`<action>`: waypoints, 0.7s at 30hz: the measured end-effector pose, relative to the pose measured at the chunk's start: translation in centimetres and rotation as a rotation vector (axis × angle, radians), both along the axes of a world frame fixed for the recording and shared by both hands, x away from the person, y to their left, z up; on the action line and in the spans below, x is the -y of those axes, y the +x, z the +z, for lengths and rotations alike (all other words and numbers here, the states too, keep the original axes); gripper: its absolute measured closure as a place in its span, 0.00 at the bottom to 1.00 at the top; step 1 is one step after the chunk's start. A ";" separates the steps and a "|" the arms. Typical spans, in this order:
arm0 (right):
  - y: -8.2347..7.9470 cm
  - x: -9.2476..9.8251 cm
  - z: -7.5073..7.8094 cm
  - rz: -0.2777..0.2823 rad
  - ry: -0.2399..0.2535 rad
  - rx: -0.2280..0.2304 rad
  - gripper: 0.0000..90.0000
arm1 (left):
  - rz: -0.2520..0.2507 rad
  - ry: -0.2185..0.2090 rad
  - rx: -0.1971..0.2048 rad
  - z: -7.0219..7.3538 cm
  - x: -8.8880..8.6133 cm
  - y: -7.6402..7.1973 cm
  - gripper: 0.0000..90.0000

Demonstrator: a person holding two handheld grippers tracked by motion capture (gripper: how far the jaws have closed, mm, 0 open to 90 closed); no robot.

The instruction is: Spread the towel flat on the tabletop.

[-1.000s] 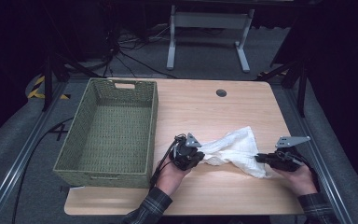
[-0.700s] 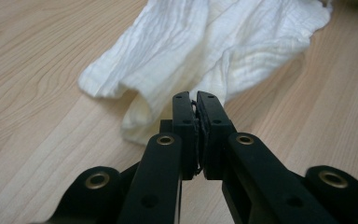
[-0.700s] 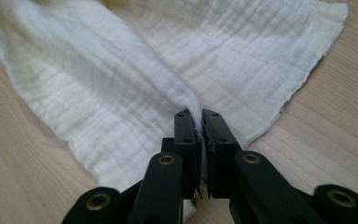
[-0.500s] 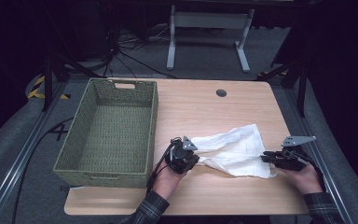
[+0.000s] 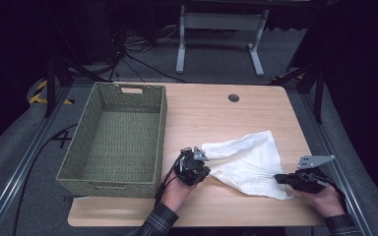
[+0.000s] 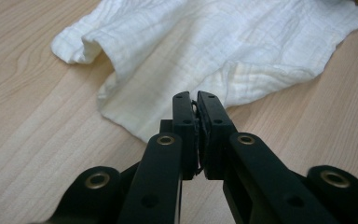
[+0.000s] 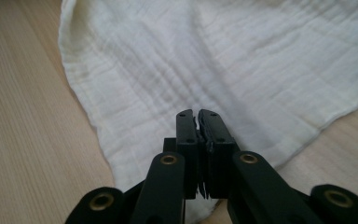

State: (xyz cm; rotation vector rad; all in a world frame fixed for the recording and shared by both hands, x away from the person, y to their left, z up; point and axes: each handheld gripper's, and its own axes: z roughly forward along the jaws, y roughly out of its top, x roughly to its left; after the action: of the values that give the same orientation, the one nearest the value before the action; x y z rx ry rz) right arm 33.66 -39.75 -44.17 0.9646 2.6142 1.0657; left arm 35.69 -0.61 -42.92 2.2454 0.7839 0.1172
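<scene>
I had a pale wooden surface [image 5: 211, 113] in front of me, with a round cable hole [image 5: 234, 98] near its far edge, and dark grey floor all round it. Beyond it stood the white legs of a stand [image 5: 219, 37] and some loose black cables [image 5: 128, 54].

The white cloth [image 5: 246, 162] lay crumpled on the near right part of the surface, thin and crinkled, spread roughly into a triangle with one edge rolled over.

My left gripper [image 5: 197, 160] sat at the cloth's left corner, its jaws shut; in the left gripper view [image 6: 198, 105] a thin sliver showed between them, though I couldn't tell if it was cloth. My right gripper [image 5: 279, 179] was at the near right corner, jaws just closed, with cloth edge caught between them in the right gripper view [image 7: 199, 122].

A green woven basket [image 5: 160, 123] stood just left of my left hand [image 5: 177, 189], empty. Nothing lay between cloth and basket.
</scene>
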 end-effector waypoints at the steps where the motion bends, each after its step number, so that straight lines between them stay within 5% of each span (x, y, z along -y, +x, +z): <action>1: 0.0 -0.1 -0.3 0.010 -0.016 -0.010 0.99 | -0.003 0.001 0.001 -0.1 0.0 -0.1 0.96; 12: -0.9 -0.6 -0.7 0.055 -0.044 -0.038 0.99 | -0.054 0.019 -0.028 -0.8 0.3 -1.9 0.95; 21: -1.0 -0.1 0.3 0.048 -0.004 0.012 0.99 | -0.053 -0.038 0.037 1.3 0.2 -1.4 0.84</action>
State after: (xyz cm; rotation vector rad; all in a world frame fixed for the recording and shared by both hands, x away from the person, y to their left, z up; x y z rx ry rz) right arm 32.63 -39.64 -43.85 0.8964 2.6407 1.0737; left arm 34.29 -0.82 -41.60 2.2198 0.7004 0.1171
